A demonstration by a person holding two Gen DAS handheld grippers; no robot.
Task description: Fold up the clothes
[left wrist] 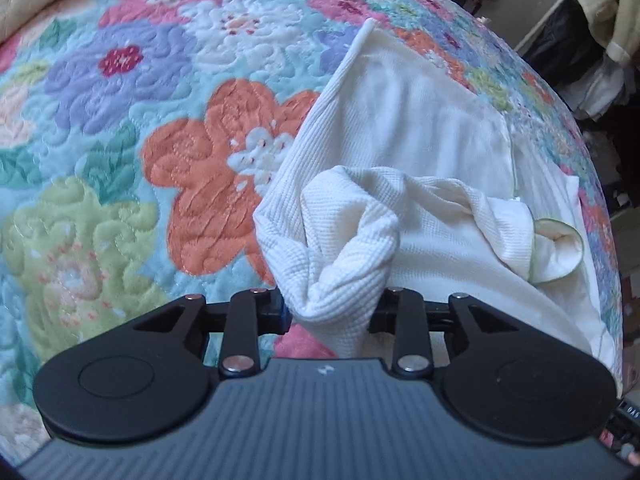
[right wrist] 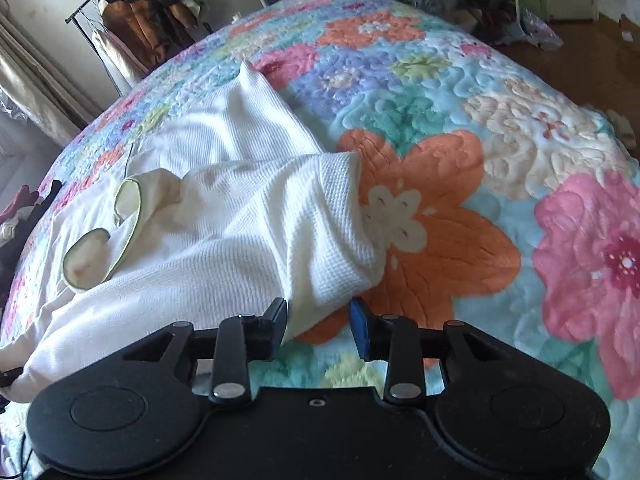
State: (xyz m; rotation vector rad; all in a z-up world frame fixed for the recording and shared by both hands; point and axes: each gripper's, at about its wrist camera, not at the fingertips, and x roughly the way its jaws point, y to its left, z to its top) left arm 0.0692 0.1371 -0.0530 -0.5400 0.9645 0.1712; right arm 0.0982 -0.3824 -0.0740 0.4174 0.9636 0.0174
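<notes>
Garment: white waffle-knit top on the floral quilt — soft, light, limp.
Left view: left gripper clamped on a bunched near fold.
Right view: right gripper jaws apart around the near corner — best grip at hems.

Floral quilt covers the bed; a clothes rack, perhaps, behind.

White garment hides left tool's fingertips
</notes>
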